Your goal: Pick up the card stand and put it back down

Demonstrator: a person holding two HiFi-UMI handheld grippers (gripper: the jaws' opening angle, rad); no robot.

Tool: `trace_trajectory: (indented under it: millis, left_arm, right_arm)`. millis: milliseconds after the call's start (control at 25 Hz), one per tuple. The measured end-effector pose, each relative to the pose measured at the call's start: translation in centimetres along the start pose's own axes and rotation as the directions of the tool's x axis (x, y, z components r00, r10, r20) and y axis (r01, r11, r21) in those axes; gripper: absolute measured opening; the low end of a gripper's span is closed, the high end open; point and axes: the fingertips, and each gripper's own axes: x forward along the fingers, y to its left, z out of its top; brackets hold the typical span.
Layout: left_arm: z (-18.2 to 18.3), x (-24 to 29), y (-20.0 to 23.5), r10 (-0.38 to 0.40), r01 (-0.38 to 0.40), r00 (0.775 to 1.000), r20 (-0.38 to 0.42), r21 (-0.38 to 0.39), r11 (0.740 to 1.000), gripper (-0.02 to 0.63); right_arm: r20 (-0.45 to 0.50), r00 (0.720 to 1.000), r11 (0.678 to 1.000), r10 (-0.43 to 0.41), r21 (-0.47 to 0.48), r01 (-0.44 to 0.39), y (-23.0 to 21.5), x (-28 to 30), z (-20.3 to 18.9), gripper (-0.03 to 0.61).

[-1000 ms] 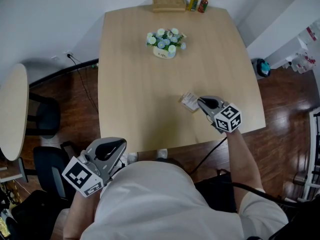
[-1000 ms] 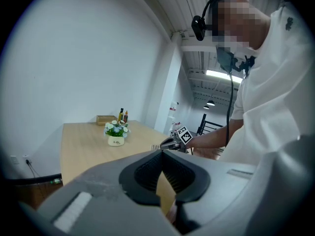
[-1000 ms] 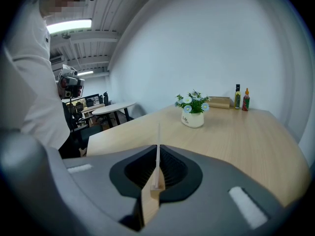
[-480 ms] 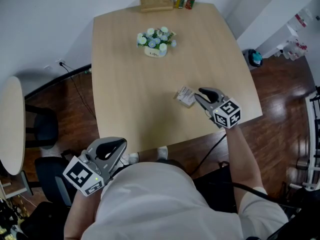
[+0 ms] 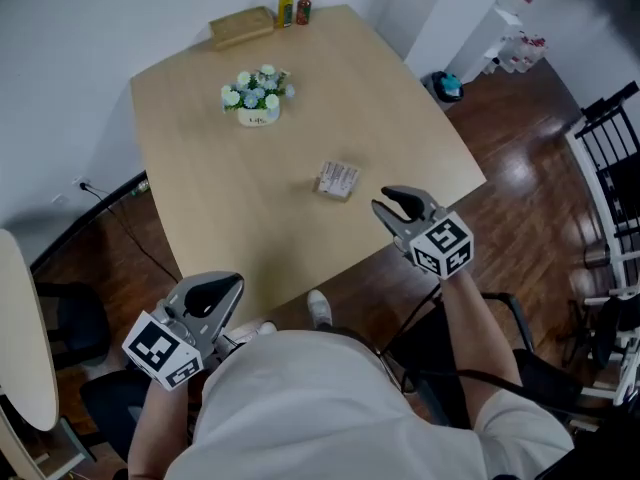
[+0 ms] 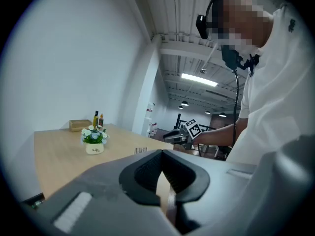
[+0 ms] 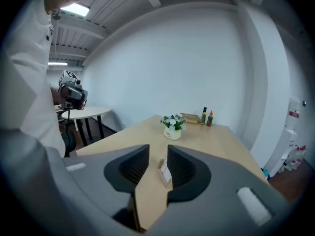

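The card stand [image 5: 338,180], a small white card in a low holder, stands on the light wooden table [image 5: 220,188] near its front right edge. My right gripper [image 5: 392,206] is open and empty. It hovers just off the table's edge, a short way back from the stand. In the right gripper view the card stand [image 7: 164,170] shows ahead through the gap of the right gripper [image 7: 157,154], clear of both pads. My left gripper [image 5: 215,293] is shut and held low by the person's body, off the table. The left gripper [image 6: 161,154] has its pads together.
A pot of flowers [image 5: 256,96] stands mid-table. A wooden box [image 5: 241,26] and two small bottles [image 5: 293,6] sit at the far edge. A round side table [image 5: 20,328] and dark chairs are at the left, a black rack [image 5: 612,158] at the right.
My right gripper was at the card stand a second ago; it has drawn back toward the person, past the table edge. The stand stays on the table. The head view has swung.
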Motion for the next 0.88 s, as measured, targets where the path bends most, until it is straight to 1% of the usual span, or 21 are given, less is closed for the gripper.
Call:
trace_trajectory:
  millis: [160, 360, 440, 640, 880]
  left_arm:
    - [0.1, -1.3, -0.3, -0.067, 0.067, 0.998, 0.010, 0.010, 0.998, 0.002]
    - [-0.3, -3.2, -1.5, -0.148, 0.147, 0.989, 0.018, 0.037, 0.988, 0.002]
    - [-1.1, -4.1, -1.9, -0.170, 0.170, 0.985, 0.012, 0.038, 0.985, 0.002]
    - [-3.6, -5.9, -2.5, -0.217, 0.218, 0.976, -0.021, 0.018, 0.976, 0.002]
    - [-3.8, -6.9, -4.8, -0.275, 0.276, 0.961, -0.027, 0.013, 0.961, 0.002]
  right_arm:
    - [-0.003, 0.997, 0.996, -0.073, 0.059, 0.073, 5.2, -3.8, -0.7, 0.121]
    - [0.007, 0.988, 0.977, -0.152, 0.150, 0.149, 12.4, -7.5, -1.5, 0.121]
    - [0.012, 0.987, 0.971, -0.163, 0.177, 0.158, 15.2, -8.1, -1.7, 0.121]
    - [0.020, 0.983, 0.964, -0.185, 0.199, 0.178, 21.1, -9.2, -1.4, 0.121]
    - [0.011, 0.978, 0.954, -0.207, 0.223, 0.200, 25.7, -12.1, -0.6, 0.121]
